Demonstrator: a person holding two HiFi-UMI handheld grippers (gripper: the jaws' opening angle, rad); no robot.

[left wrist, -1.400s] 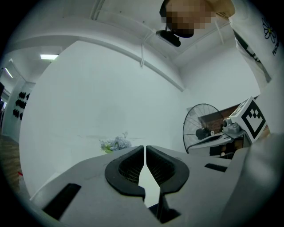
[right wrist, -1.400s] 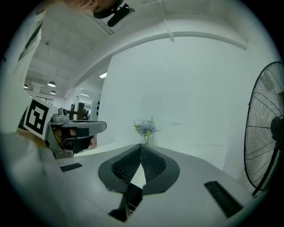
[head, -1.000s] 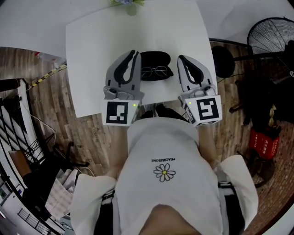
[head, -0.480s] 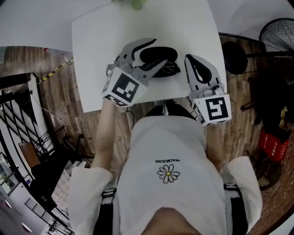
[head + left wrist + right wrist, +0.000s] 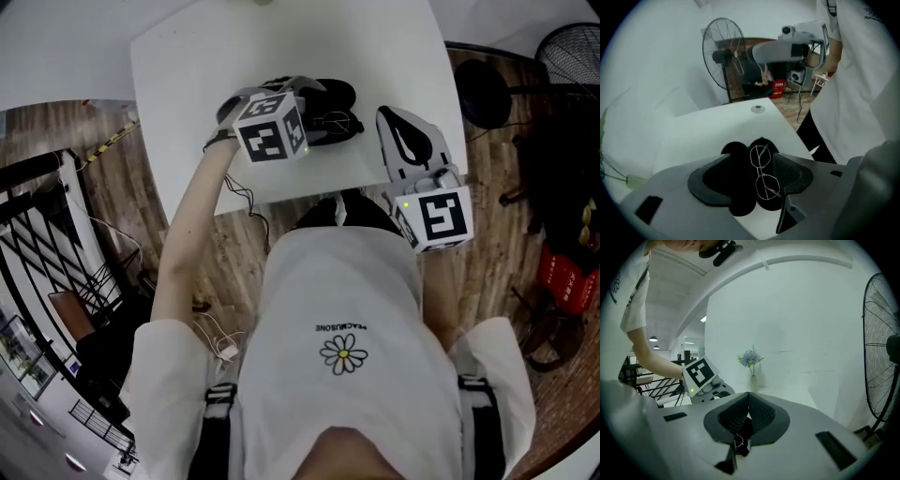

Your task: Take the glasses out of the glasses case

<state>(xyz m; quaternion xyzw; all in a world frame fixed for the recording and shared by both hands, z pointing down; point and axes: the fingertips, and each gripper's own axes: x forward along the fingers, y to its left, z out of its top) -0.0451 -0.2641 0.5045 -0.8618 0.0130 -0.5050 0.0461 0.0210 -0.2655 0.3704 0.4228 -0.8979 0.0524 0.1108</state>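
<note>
An open black glasses case (image 5: 330,95) lies on the white table (image 5: 187,56); both halves (image 5: 737,157) face up. Thin wire-frame glasses (image 5: 762,172) rest in the right half, also visible from the head (image 5: 339,122). My left gripper (image 5: 751,161) points steeply down over the case, its jaws opening and straddling case and glasses without touching them; in the head view its marker cube hides most of the left gripper (image 5: 298,94). My right gripper (image 5: 389,117) hovers right of the case with its tips together, shut on nothing (image 5: 748,394).
A vase of flowers (image 5: 751,361) stands at the table's far edge. A floor fan (image 5: 723,51) and dark clutter with a red box (image 5: 567,281) sit on the wooden floor to the right. The table's near edge is at my body.
My left gripper swung from beside the case to over it, rolled, tipped downward and opened its jaws. The right gripper sank a little and stayed shut.
</note>
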